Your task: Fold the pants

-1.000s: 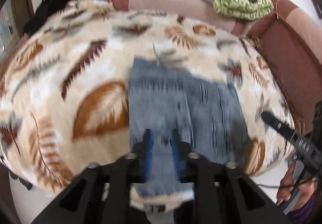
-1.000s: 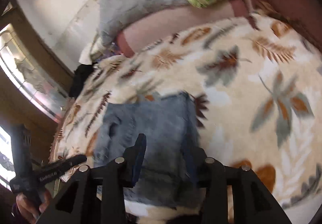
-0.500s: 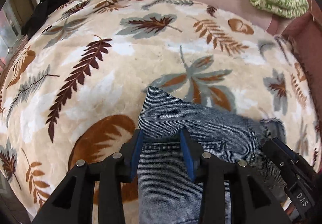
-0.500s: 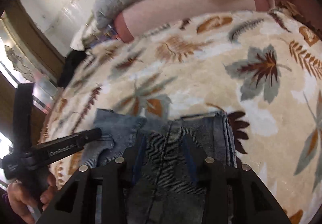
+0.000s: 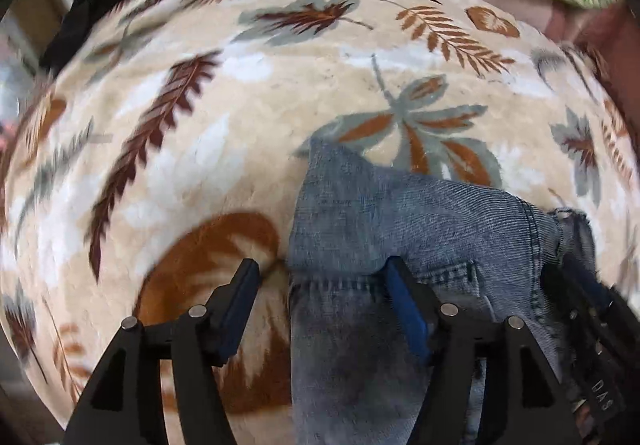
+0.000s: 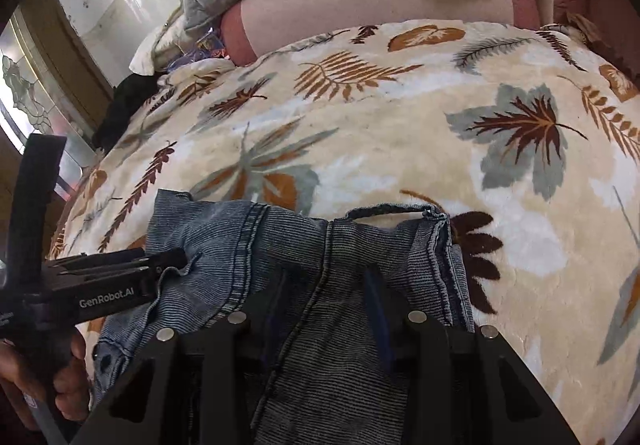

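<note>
Lying folded on leaf-print blanket (image 5: 248, 93), jeans (image 5: 400, 229) beneath both — left hand-held gripper (image 5: 320, 277) spread, right hand-held gripper (image 6: 326, 285) spread.

Your pants (image 5: 420, 221) are blue denim, matt, with a ribbed weave and raised stitched seams; the blanket (image 5: 248, 93) under them is plush, fuzzy cloth with a leaf print; your left gripper (image 5: 320, 285) is matt black plastic with blue pads and shiny metal pins.
</note>
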Available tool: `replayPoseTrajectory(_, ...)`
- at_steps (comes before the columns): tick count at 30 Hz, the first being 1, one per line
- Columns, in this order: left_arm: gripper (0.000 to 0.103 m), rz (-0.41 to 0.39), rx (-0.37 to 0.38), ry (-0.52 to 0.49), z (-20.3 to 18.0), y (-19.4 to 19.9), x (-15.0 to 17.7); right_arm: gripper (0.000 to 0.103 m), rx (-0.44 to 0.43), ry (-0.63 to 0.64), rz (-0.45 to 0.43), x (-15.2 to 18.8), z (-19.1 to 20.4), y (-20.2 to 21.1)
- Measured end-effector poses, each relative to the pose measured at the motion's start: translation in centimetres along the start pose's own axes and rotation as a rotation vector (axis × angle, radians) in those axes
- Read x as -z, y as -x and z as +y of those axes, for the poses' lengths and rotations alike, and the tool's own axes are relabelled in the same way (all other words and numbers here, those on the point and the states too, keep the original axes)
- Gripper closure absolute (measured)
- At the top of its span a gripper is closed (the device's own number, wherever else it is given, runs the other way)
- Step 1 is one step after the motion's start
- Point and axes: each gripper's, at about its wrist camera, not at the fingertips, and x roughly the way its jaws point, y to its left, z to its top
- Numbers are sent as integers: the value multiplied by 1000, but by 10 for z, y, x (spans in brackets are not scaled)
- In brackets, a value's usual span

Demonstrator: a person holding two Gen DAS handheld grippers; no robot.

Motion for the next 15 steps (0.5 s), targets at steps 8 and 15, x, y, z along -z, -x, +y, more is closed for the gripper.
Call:
replayPoseTrajectory(8, 37, -147, -29, -129, -17, 81, 66, 50, -73, -25, -18, 27, 4, 78)
replayPoseTrajectory(15, 36, -112, -54, -182, -21, 83, 118, 50, -77, -34, 39, 63, 5, 90)
